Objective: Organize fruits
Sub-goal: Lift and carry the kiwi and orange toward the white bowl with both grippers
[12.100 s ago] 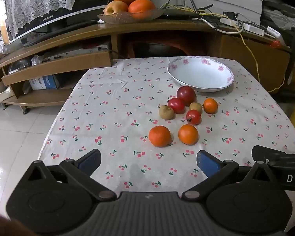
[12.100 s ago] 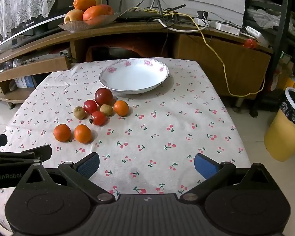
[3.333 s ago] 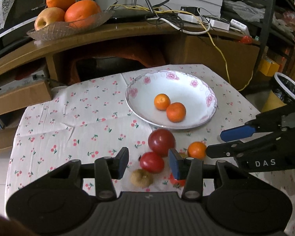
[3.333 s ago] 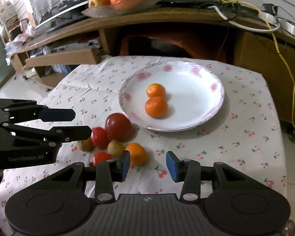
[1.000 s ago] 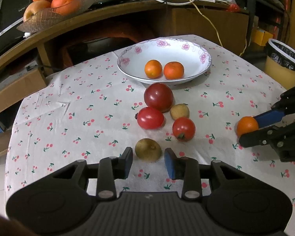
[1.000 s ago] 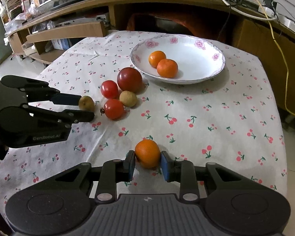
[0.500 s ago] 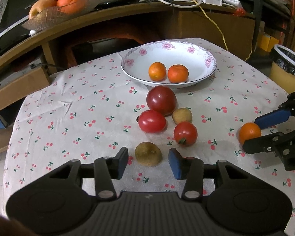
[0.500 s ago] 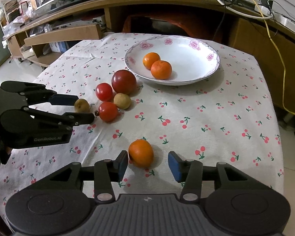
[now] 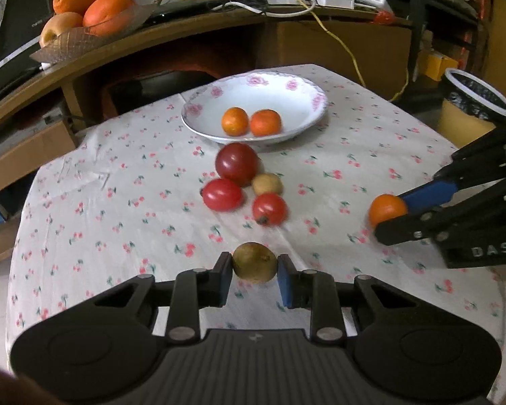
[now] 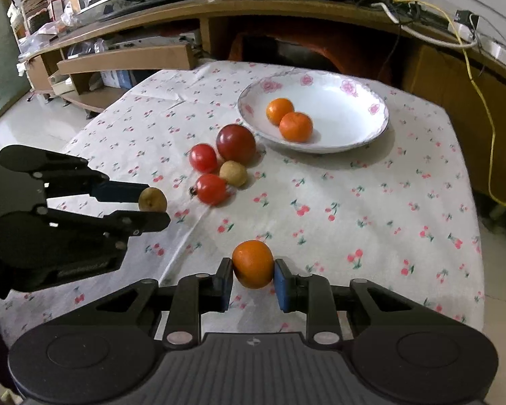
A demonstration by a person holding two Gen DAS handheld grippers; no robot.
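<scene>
My left gripper (image 9: 254,271) has its jaws closing on a brown kiwi (image 9: 254,262), and both blue pads press its sides. My right gripper (image 10: 253,275) is likewise closing on a small orange (image 10: 253,263), pads tight against it. In the right wrist view the left gripper (image 10: 153,204) with the kiwi shows at the left. The white flowered plate (image 9: 288,99) at the back holds two small oranges (image 9: 249,121). In front of it lie a dark red apple (image 9: 236,164), two red tomatoes (image 9: 222,194) and a small tan fruit (image 9: 267,184).
A cherry-print cloth (image 9: 118,202) covers the table. Behind it a wooden shelf carries a glass dish of oranges and an apple (image 9: 87,17) and tangled cables (image 9: 286,0). A yellow bin (image 9: 472,108) stands at the right, off the table.
Half a second ago both pairs of jaws stood wider around their fruit; now each has closed onto it. The left gripper has moved up a little with the kiwi.
</scene>
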